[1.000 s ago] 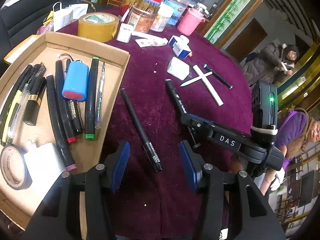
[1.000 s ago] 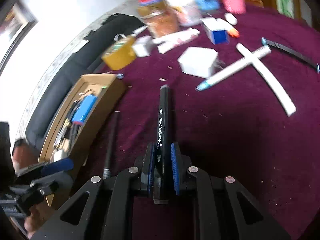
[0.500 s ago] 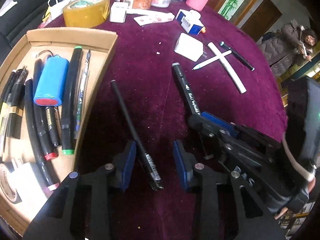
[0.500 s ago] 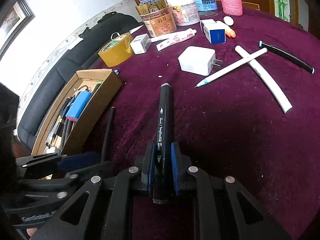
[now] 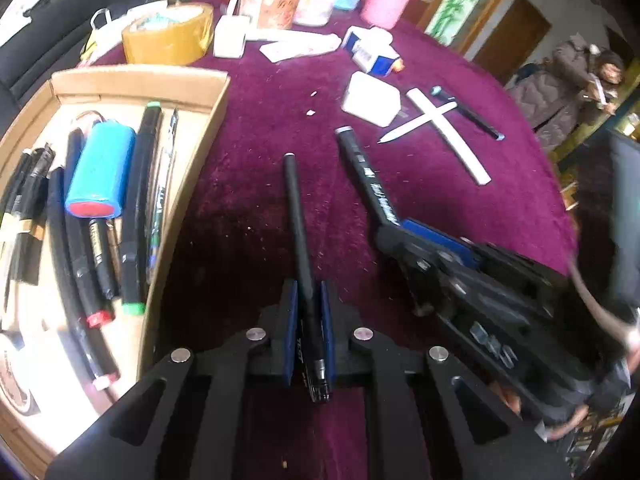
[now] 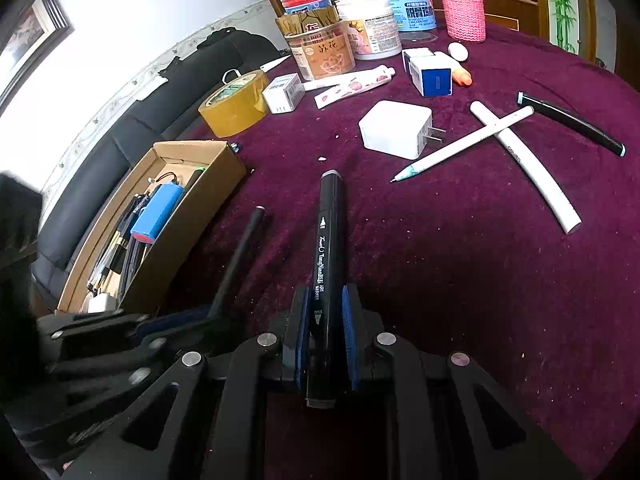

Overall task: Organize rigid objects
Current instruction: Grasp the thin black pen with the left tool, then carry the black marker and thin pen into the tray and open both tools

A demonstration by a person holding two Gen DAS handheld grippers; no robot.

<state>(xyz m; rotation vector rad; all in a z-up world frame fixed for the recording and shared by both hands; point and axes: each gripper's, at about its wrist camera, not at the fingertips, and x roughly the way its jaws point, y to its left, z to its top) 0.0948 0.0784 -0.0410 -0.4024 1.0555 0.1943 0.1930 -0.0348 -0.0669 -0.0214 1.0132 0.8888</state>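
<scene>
Seen from the left wrist, the left gripper (image 5: pixel 308 312) has its blue pads pressed against a thin black pen (image 5: pixel 299 240) that points forward over the purple tablecloth (image 5: pixel 256 128), with the cardboard box (image 5: pixel 208 136) of pens and a blue battery pack (image 5: pixel 101 168) just to its left and the right gripper (image 5: pixel 394 228) clamped on a thick black marker (image 5: pixel 366 172) to its right. From the right wrist, that gripper's pads are closed tight on the marker's lower half, its grey-capped end aimed toward a white charger (image 6: pixel 396 128) and two crossed white pens (image 6: pixel 508 136) farther out on the cloth.
</scene>
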